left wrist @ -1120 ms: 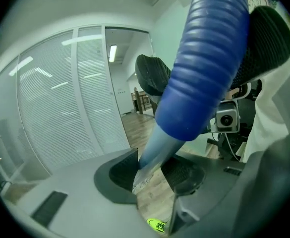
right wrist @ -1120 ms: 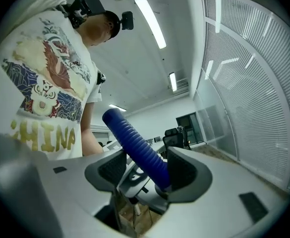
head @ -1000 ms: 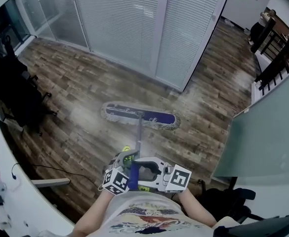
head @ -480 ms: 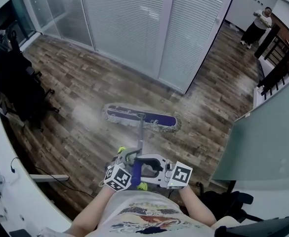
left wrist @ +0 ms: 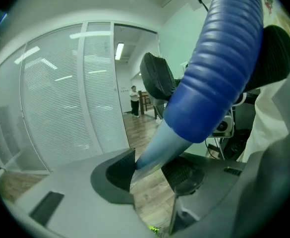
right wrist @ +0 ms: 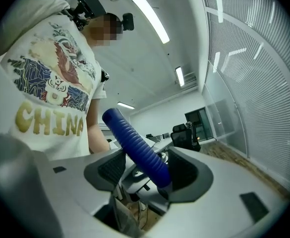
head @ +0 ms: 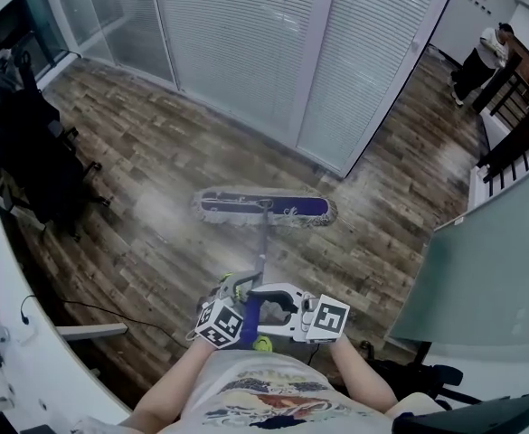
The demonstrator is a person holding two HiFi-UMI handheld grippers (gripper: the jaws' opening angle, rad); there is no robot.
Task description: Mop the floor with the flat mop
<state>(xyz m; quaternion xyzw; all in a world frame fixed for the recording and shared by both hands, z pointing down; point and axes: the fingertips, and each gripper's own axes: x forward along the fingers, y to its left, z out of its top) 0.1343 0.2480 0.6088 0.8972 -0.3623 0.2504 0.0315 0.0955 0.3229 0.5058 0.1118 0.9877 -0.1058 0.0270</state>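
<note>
Our left gripper [head: 235, 289] and right gripper [head: 266, 304] both keep fingers clamped on the flat mop [head: 264, 209] handle, its head mid-frame on the floor [head: 155, 152].

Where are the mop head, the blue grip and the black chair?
mop head [head: 296, 211], head view, on its purple top.
grip [right wrist: 135, 145], right gripper view, midway along the ribbed blue sleeve.
chair [head: 29, 165], head view, on its dark upper part.
</note>
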